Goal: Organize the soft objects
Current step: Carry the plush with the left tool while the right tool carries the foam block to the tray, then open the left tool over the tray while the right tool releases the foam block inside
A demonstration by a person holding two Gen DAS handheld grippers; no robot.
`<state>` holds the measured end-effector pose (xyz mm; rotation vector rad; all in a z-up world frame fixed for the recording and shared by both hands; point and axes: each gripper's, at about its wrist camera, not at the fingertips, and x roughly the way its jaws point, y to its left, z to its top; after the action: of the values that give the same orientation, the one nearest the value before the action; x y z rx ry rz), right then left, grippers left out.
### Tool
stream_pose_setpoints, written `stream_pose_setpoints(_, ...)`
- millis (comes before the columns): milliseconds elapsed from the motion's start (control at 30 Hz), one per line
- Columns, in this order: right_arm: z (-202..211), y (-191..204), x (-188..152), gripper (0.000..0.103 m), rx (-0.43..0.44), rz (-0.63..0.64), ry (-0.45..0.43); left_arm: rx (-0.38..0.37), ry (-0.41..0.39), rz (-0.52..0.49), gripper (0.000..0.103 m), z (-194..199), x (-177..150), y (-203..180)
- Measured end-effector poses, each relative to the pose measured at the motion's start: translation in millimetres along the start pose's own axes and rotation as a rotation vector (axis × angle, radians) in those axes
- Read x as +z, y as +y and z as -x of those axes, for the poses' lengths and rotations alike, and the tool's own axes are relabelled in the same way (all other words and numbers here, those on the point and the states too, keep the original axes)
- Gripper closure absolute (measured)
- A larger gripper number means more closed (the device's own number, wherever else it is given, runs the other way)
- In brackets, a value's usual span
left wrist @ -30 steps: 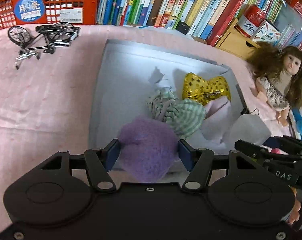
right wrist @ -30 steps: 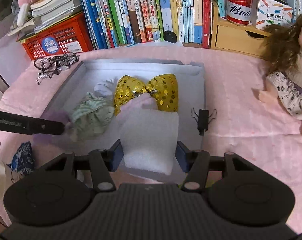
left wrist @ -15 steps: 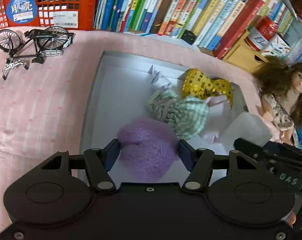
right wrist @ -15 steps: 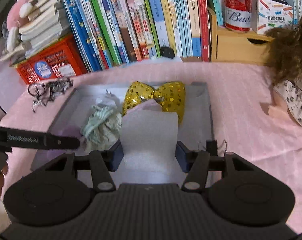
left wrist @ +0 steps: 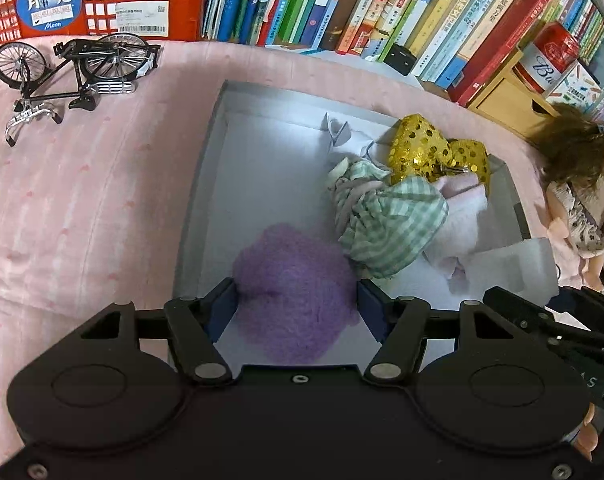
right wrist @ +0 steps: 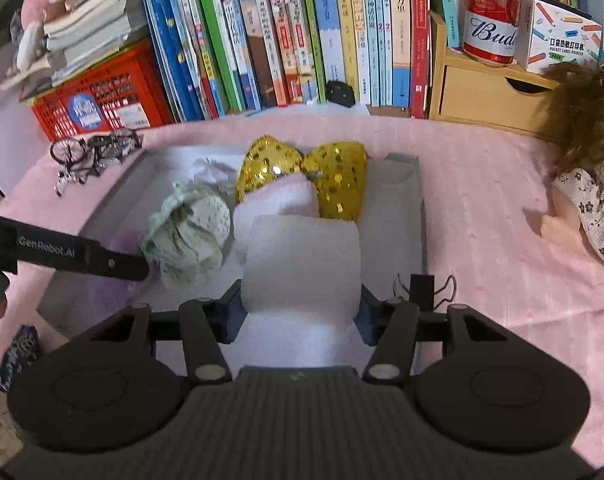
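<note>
Left gripper (left wrist: 298, 304) opening around fluffy purple pompom (left wrist: 294, 292), right gripper (right wrist: 300, 306) clamped on squashy white foam block (right wrist: 302, 264); both light, grip mid-body.

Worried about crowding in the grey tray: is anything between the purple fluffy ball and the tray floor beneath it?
Nothing visible. The purple fluffy ball sits between the opening left tongs over bare grey tray floor; the green checked cloth lies just beside it.

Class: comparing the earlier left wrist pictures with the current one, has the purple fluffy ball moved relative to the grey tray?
Yes. The purple fluffy ball, in the left gripper, has travelled from the grey tray's near edge to over its floor.
</note>
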<state>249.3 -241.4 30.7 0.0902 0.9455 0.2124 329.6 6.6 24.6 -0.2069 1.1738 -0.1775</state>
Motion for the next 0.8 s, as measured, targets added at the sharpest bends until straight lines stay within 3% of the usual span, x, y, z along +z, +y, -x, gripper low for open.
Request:
stream_pose_setpoints(167, -5.7, -2.8, -3.3, 0.044, -0.007, -0.007, 0.04, 0.001, 0.012, 0.008, 0.035, 1.7, -0.8, 0.2)
stream_pose_setpoints(367, 5.3, -3.4, -3.1, 0.03, 0.02, -0.014, 0.013, 0.002, -0.006, -0.007, 0.029, 14.3, -3.0, -2.4)
stream_pose_setpoints(633, 36.7, -4.3, -5.1, 0.016, 0.045, -0.018, -0.061, -0.024, -0.081, -0.045, 0.025, 52.2, -12.5, -5.1)
stream_pose_setpoints(800, 63.8, -9.0, -13.9, 0.014, 0.057, -0.031, -0.136, -0.04, -0.155, -0.079, 0.022, 82.4, -27.1, -2.8)
